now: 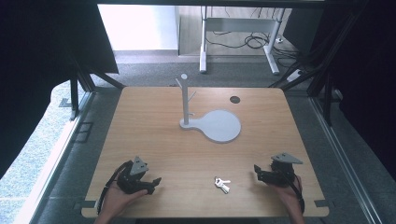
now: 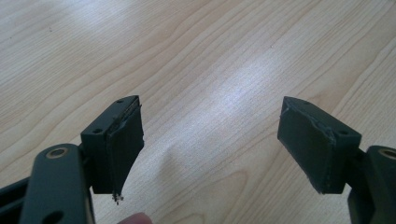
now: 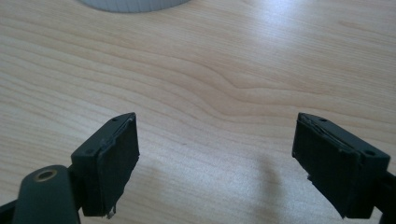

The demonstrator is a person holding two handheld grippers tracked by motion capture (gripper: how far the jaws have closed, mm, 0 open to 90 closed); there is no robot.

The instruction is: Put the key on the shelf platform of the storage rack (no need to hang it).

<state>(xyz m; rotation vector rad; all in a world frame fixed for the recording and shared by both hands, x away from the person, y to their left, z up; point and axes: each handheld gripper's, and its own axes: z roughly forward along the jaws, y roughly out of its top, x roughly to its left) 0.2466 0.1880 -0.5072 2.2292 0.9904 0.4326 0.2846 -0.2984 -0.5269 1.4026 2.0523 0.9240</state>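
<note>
A small bunch of silver keys (image 1: pixel 222 184) lies on the wooden table (image 1: pixel 154 135) near its front edge, between the two hands. My left gripper (image 1: pixel 154 182) rests at the front left, held in a hand, pointing right toward the keys. In its own view the left gripper (image 2: pixel 210 144) is open over bare wood. My right gripper (image 1: pixel 257 171) sits at the front right, pointing left. The right gripper (image 3: pixel 215 158) is also open, with nothing between its pads. A grey stand (image 1: pixel 186 100) with short pegs rises from a round grey base plate (image 1: pixel 222 126) at the table's middle back.
A dark round spot (image 1: pixel 235 99) marks the table's back right. The grey base's edge (image 3: pixel 133 4) shows at the top of the right gripper view. Black frame posts flank the table, and a desk's legs with cables stand on the floor beyond.
</note>
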